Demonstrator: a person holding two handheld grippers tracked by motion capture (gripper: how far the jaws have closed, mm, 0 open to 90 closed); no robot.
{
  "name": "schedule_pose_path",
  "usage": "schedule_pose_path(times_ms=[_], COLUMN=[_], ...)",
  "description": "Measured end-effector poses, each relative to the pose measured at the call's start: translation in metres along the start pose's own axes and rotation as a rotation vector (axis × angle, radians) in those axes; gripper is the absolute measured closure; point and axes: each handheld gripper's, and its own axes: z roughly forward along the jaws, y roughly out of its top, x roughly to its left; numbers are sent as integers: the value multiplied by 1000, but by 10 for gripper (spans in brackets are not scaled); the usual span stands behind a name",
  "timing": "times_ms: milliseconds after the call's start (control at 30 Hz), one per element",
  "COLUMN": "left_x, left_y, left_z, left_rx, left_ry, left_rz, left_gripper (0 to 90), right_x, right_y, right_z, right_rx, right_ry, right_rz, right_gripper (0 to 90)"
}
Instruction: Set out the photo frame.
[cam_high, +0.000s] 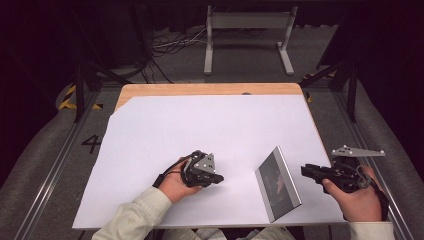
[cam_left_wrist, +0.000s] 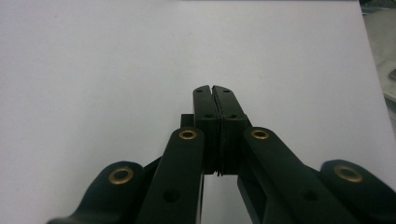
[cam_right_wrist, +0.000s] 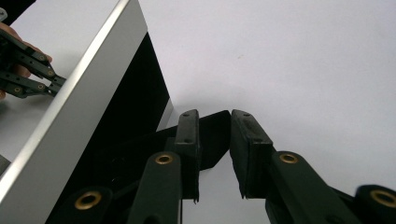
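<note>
A picture frame (cam_high: 278, 185) with a silver rim and a dark face stands tilted on the white sheet (cam_high: 200, 125) near the front right. My left gripper (cam_high: 220, 177) rests low on the sheet to the frame's left, jaws pressed together with nothing between them (cam_left_wrist: 212, 88). My right gripper (cam_high: 303, 170) points at the frame's right side from just beside it. In the right gripper view, the frame's silver edge (cam_right_wrist: 70, 116) and black back rise at left. A black flap (cam_right_wrist: 215, 135) from that back reaches into the gap of my right gripper (cam_right_wrist: 215, 114), whose jaws stand apart. The left gripper (cam_right_wrist: 58, 84) shows beyond the frame.
The sheet covers most of a wooden table (cam_high: 210, 89). Behind the table, a metal stand (cam_high: 247, 40) and loose cables (cam_high: 175, 42) lie on the floor. Metal rails run along both sides of the table. Bare sheet spreads across the middle and far part.
</note>
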Motion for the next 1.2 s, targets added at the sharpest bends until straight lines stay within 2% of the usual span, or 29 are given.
schedule_pose_path(times_ms=[133, 300, 467, 600, 733, 1033, 1133, 1200], left_x=[4, 6, 8, 8, 8, 8, 7, 7], left_y=[-3, -5, -6, -6, -7, -7, -8, -8], left_z=[-3, -5, -6, -6, -6, -5, -6, -6], left_rx=[-4, -6, -10, -9, -9, -7, -1, -6], left_ry=[10, 14, 16, 16, 15, 15, 21, 23], left_rz=[-22, -29, -36, -37, -37, -38, -44, -43], left_gripper=[895, 893, 890, 887, 884, 872, 869, 865], right_x=[-1, -7, -17, -28, -36, -37, -36, -32], right_y=[10, 23, 33, 40, 45, 57, 60, 63], right_z=[-2, -2, 0, 3, 5, 4, 4, 2], right_rx=[24, 82, 137, 156, 176, 203, 216, 232], right_ry=[-4, -2, -7, 5, -10, -16, -9, 14], right_rz=[13, 61, 98, 125, 139, 160, 170, 179], right_gripper=[730, 729, 729, 729, 727, 714, 710, 701])
